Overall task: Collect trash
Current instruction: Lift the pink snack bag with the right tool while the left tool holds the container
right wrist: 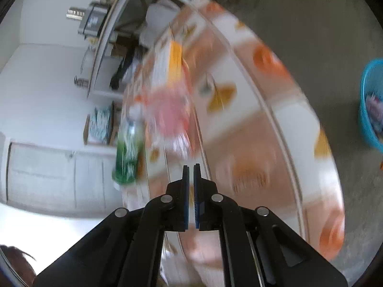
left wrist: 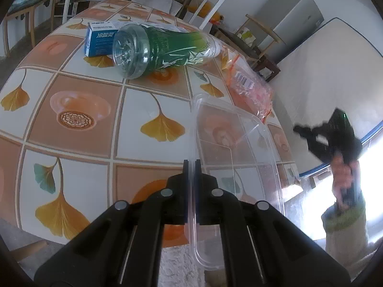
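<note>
The left tongs point(left wrist: 191, 167) are clamped on the rim of a clear plastic lid point(left wrist: 237, 143), which stands on edge off the bench point(left wrist: 79, 83), its long axis running away from the tongs, its far end over the bench's right edge; beyond the lid, farther across the bench, a green-labelled plastic bottle point(left wrist: 162, 47) lies on its side, base toward the camera, long axis slanting away to the right; a blue medicine box point(left wrist: 100, 39) sits just behind the bottle, an orange-tinted plastic bag point(left wrist: 249, 88) lies right of the lid's far end, and a small clear cup point(left wrist: 79, 110) rests left of the lid; the right tongs point(right wrist: 191, 167) are drawn together on nothing, the view badly blurred; a blue basket point(right wrist: 371, 105) shows on the floor beyond the bench edge, probably the lid's destination; the left hand alone carries trash.
</note>
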`<state>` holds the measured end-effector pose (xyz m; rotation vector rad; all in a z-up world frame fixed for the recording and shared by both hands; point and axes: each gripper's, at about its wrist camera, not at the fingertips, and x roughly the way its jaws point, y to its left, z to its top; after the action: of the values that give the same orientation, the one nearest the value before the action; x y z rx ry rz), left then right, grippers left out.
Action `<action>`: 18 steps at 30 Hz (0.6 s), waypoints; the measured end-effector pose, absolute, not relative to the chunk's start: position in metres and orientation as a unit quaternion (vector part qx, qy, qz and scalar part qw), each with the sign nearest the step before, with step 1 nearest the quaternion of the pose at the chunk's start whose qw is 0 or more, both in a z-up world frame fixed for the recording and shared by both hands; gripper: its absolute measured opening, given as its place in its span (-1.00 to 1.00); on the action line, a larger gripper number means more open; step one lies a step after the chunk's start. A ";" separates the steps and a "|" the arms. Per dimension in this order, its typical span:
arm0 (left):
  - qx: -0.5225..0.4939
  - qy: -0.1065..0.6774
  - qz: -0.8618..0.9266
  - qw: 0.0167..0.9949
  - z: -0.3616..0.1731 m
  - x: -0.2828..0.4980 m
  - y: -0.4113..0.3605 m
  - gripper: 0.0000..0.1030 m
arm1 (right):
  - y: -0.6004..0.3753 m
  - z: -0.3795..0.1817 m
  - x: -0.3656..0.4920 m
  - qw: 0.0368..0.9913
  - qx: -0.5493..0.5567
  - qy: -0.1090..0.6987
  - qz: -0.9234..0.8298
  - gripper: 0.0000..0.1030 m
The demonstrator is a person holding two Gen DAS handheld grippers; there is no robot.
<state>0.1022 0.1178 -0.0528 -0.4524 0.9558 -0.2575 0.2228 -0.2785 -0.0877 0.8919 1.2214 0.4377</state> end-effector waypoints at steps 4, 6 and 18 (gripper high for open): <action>-0.211 0.457 -0.117 0.856 -0.052 0.101 0.115 -0.95 | -0.275 -0.088 0.207 0.707 0.368 0.563 0.218 -0.84; -0.209 0.458 -0.115 0.856 -0.052 0.102 0.114 -0.95 | -0.273 -0.078 0.213 0.719 0.344 0.560 0.224 -0.55; -0.213 0.462 -0.113 0.853 -0.051 0.107 0.109 -0.95 | -0.252 -0.104 0.333 0.698 0.377 0.560 0.242 0.24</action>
<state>0.1068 0.1087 -0.0511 -0.4472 0.9730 -0.2375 0.3335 -0.2523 -0.1035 0.8396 1.2476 0.5398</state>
